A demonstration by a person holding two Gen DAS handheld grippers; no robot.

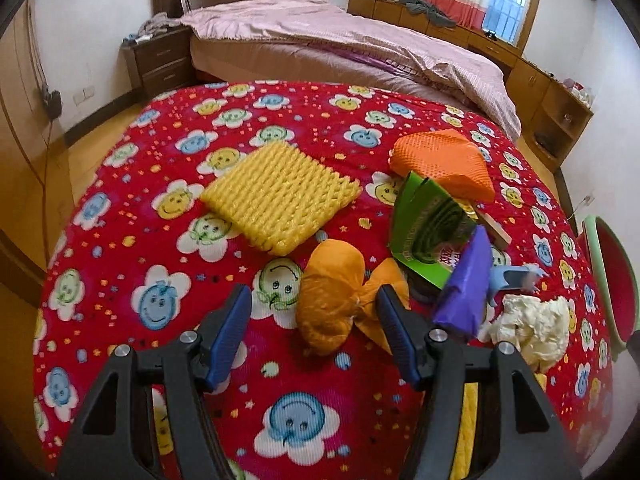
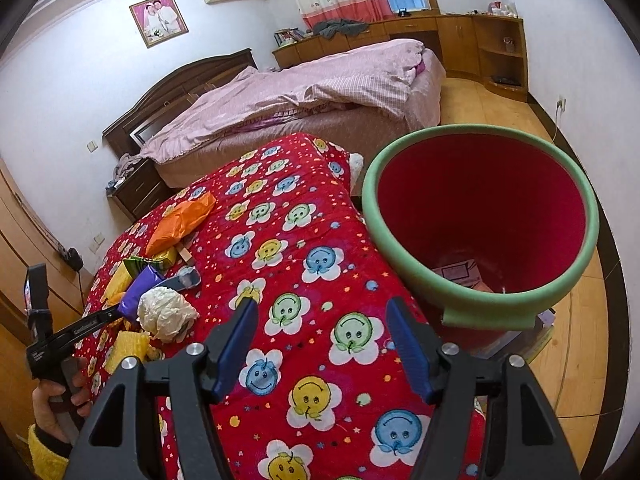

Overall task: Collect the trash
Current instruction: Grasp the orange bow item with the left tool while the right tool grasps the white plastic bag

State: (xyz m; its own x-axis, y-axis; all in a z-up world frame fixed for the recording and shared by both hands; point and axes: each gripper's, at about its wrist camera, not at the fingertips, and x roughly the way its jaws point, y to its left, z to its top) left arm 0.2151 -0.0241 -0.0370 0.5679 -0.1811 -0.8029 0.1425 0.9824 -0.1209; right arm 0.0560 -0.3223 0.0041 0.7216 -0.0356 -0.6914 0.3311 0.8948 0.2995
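Trash lies on a table under a red smiley-flower cloth (image 1: 120,220). My left gripper (image 1: 314,298) is open, its jaws on either side of a knotted orange plastic bag (image 1: 332,300). Beyond lie a yellow foam net (image 1: 280,194), an orange foam net (image 1: 444,160), a green box (image 1: 428,226), a purple wrapper (image 1: 468,284), a blue scrap (image 1: 516,278) and crumpled white paper (image 1: 532,328). My right gripper (image 2: 320,314) is open and empty above the cloth (image 2: 280,248), next to a red bin with a green rim (image 2: 480,208). The white paper (image 2: 166,314) and purple wrapper (image 2: 140,284) show at left.
The bin (image 1: 612,280) stands at the table's right edge and holds some paper at its bottom. A bed with a pink quilt (image 1: 340,36) lies behind the table. Wooden cabinets (image 1: 552,96) line the right wall; a nightstand (image 1: 160,60) stands at left.
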